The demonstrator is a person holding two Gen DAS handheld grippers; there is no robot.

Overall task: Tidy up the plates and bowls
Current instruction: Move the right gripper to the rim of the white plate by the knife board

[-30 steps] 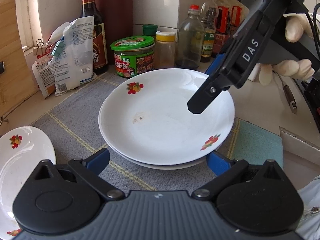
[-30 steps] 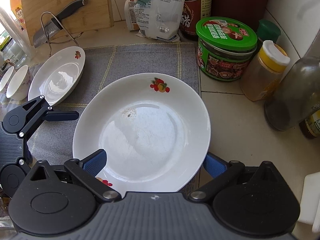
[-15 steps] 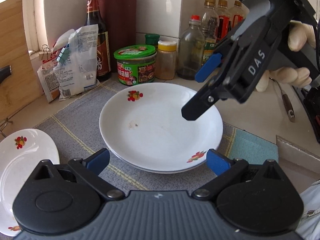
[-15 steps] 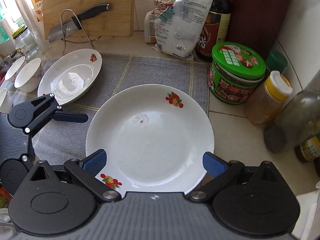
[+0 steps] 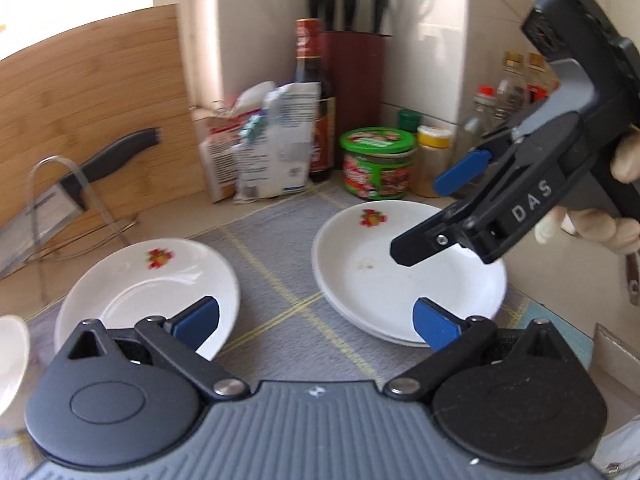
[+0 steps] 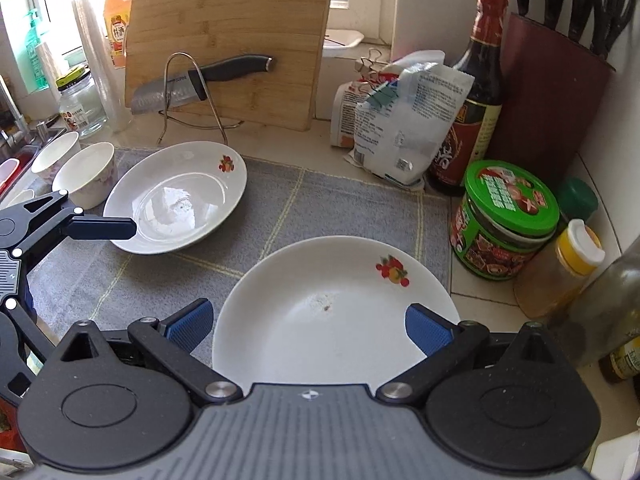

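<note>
A stack of white fruit-print plates [image 5: 400, 276] rests on the grey mat [image 5: 276, 264], right of centre in the left wrist view. A single matching plate [image 5: 148, 284] lies to its left, and a white bowl's rim [image 5: 12, 352] shows at the far left. My left gripper [image 5: 316, 324] is open and empty, held low between the single plate and the stack. My right gripper [image 5: 432, 212] hovers above the stack's right side, open and empty. In the right wrist view, the right gripper [image 6: 308, 326] is over the stack [image 6: 332, 312]. The single plate [image 6: 176, 200] and two bowls [image 6: 86, 172] lie beyond.
A knife [image 6: 200, 80] on a wire stand leans by a bamboo board [image 6: 228, 40] at the back. Clipped bags [image 6: 404, 120], a soy bottle [image 6: 476, 92], a knife block [image 6: 552, 92], a green-lidded jar [image 6: 504, 220] and a yellow-lidded jar [image 6: 560, 268] crowd the corner behind the stack.
Both grippers have drawn back and up from the plate stack. The left view has swung left, bringing the single plate and the knife stand into sight.
</note>
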